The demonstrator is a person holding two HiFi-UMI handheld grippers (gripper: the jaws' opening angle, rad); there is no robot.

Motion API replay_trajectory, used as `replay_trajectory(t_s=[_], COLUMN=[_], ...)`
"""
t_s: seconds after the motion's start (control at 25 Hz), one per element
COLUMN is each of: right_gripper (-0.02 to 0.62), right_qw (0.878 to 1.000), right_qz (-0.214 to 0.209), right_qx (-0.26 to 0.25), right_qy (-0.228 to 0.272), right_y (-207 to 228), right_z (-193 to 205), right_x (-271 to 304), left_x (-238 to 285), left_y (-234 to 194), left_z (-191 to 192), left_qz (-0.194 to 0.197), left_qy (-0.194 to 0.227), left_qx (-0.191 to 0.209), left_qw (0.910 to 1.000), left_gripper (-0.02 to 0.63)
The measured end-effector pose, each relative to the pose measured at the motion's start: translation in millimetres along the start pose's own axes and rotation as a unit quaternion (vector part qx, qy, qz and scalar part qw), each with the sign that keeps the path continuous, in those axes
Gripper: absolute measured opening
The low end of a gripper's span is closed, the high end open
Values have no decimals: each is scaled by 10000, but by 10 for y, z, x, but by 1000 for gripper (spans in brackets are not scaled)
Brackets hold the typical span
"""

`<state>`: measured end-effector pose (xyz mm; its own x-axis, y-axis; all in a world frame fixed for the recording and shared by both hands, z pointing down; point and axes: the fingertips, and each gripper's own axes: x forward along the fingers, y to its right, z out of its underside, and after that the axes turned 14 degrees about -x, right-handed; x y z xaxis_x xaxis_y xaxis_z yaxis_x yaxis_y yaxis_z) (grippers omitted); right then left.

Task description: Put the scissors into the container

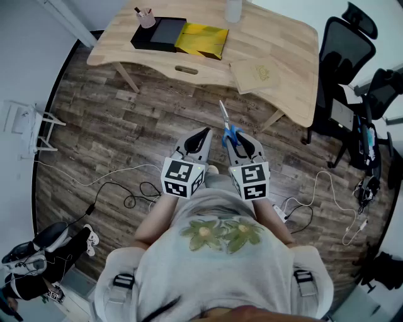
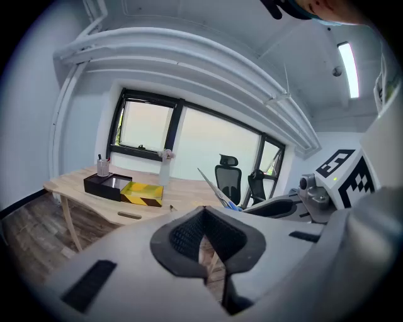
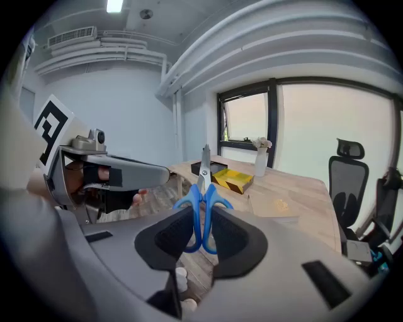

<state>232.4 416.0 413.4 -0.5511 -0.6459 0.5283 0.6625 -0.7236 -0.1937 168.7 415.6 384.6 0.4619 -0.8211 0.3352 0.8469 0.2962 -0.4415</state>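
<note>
Blue-handled scissors stand upright with their blades pointing away, and my right gripper is shut on the handles. In the right gripper view the scissors are pinched between the pads of the right gripper. My left gripper is beside it, shut and empty; in its own view the left gripper has its tips touching, with the scissors off to the right. A pinkish pen cup stands at the far left corner of the wooden table. Both grippers hover over the floor, well short of the table.
On the table lie a black box, a yellow tray, a pale bottle and a brown packet. Black office chairs stand to the right. Cables run over the wooden floor.
</note>
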Motion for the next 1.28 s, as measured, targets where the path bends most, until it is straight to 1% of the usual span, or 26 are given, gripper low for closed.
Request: replay_trajectory(t_s=[0.2,0.4,0.8,1.0,1.28], right_gripper=[87,87,87,91,91], right_qw=[10000,9999,9999,10000,9997], right_qz=[25,21,58,70,242], right_qx=[-46,-4,-68,-34,30], right_qy=[66,119,135,20,-91], right_y=[71,136,333,445,696], right_z=[-50,-99,-297,-434,-688], right_x=[110,217,545,817,1268], left_x=[81,177,466,678,1021], left_y=[-89,-167,-432,-667,-1015], left_z=[-37,-73,-317,-531,-909], left_qz=[-46,-22,70,152,357], left_qy=[25,-69,-91,-107,-162], left_qx=[-38,-25,-47,-28,-28], left_qw=[10000,10000,9999,9998,9992], left_gripper=[8,6,6,6,8])
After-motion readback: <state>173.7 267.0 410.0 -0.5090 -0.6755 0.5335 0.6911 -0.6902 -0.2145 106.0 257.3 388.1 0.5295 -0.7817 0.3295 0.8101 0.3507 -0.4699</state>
